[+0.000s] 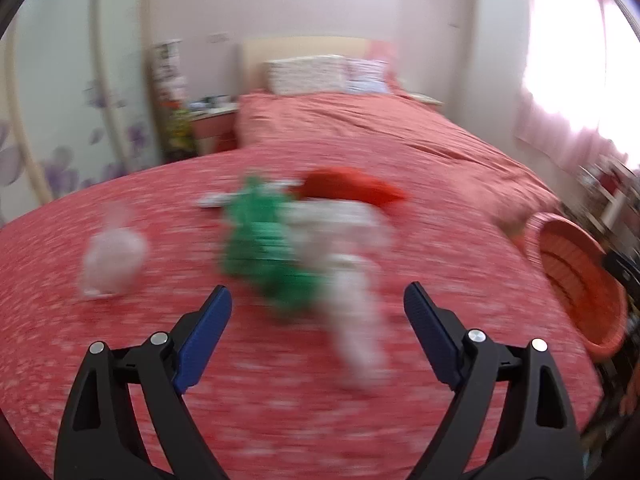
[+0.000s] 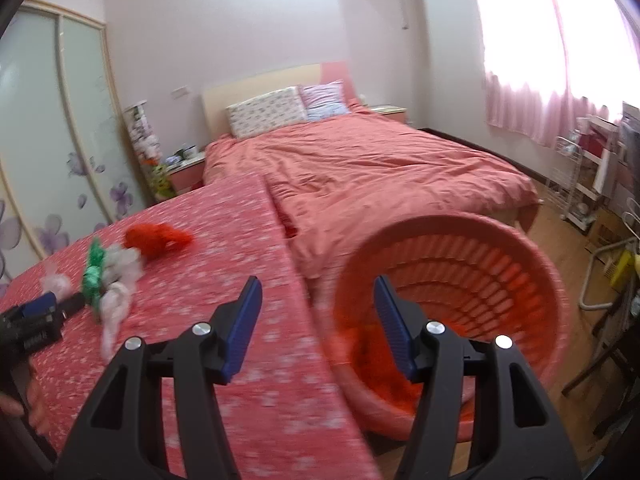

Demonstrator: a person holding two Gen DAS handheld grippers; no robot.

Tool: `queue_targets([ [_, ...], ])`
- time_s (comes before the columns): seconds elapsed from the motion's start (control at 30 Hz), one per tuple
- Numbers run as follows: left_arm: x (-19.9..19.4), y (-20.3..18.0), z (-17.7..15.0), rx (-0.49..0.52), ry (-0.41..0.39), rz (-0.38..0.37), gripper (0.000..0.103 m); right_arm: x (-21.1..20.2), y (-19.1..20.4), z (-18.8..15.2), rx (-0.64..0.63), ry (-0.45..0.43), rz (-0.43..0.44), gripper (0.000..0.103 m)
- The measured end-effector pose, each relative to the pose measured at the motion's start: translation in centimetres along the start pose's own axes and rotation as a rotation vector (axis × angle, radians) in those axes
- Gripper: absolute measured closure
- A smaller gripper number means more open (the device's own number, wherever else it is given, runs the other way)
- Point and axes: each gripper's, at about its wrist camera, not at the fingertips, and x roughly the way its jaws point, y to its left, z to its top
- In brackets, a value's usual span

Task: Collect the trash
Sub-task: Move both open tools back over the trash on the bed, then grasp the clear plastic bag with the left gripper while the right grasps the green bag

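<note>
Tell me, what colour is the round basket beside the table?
Orange-red; the basket shows best in the right wrist view.

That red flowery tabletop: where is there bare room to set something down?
The tablecloth is bare in front of the right hand-held gripper, between the trash pile and the table's right edge by the basket. The far strip toward the bed is free too. It is crowded on the left: red bag, green bag, white bags.

bed: ahead of my fingers, bed point(image 2: 360, 160) with salmon cover, two pillows point(image 2: 266, 114)
wardrobe: left of my fingers, wardrobe point(image 2: 60, 128), floral glass doors
window: right, window point(image 2: 560, 40) bright, pink curtains
floor: wood floor point(image 2: 560, 240)
</note>
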Motion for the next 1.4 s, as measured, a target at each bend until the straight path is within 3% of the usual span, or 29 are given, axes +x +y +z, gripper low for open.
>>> queue_targets([
  [0.17, 0.5, 7.8, 0.4, -0.115, -0.016, 0.143, 0.016, 1.0, 4.6, -0.4, -0.038, 0.025, 0.052, 0.046],
  [0.27, 1.8, 11.3, 0.8, -0.173, 0.002, 0.184, 0.016, 1.6, 7.0, -0.6, -0.063, 0.040, 0.074, 0.046],
  [0.43, 3.8, 14.9, 1.6, -0.253, 0.032, 0.173, 0.016, 2.7, 10.2, -0.8, -0.100, 0.058, 0.095, 0.046],
  [0.57, 5.0, 15.9, 1.9, -0.236, 0.052, 0.189, 0.016, 3.5, 11.8, -0.9, -0.125, 0.073, 0.101, 0.046],
  [0.77, 7.4, 16.7, 1.4, -0.248, 0.124, 0.150, 0.018, 4.2, 13.5, -1.0, -0.148, 0.086, 0.115, 0.046],
  [1.03, 8.1, 17.1, 1.1, -0.253, 0.133, 0.101, 0.063, 4.8, 15.4, -1.2, -0.171, 0.101, 0.149, 0.046],
  [1.2, 7.3, 17.3, 1.0, -0.248, 0.110, 0.116, 0.071, 5.4, 17.4, -1.3, -0.200, 0.121, 0.181, 0.046],
  [1.4, 6.0, 17.9, 1.0, -0.244, 0.082, 0.121, 0.071, 7.4, 20.0, -1.5, -0.219, 0.172, 0.213, 0.064],
])
